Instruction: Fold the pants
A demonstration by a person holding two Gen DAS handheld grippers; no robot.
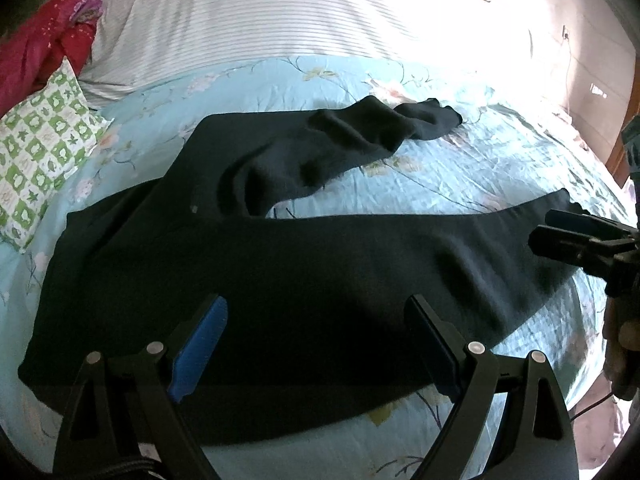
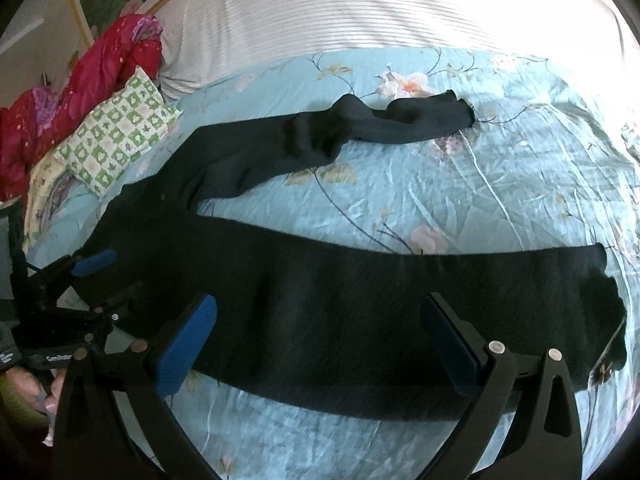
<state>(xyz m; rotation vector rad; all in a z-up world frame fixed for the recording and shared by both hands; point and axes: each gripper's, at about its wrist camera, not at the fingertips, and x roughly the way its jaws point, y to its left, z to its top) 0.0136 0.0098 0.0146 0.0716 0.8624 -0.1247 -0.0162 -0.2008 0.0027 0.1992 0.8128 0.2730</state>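
Black pants [image 1: 248, 264] lie spread on a light blue floral bedspread [image 1: 440, 168], waist at the left, legs apart and running right. The far leg [image 2: 360, 128] is wrinkled; the near leg [image 2: 400, 292] lies flat. My left gripper [image 1: 316, 340] is open, hovering over the near edge of the seat and thigh. My right gripper [image 2: 320, 344] is open above the middle of the near leg. Each gripper shows in the other's view: the right one at the right edge [image 1: 568, 236], the left one at the left edge [image 2: 88, 280].
A green-and-white checked pillow [image 1: 40, 152] and a red quilt [image 1: 40, 48] lie at the left. A white striped cover [image 1: 300, 16] lies across the bed behind. The bedspread [image 2: 480, 184] shows between and beyond the legs.
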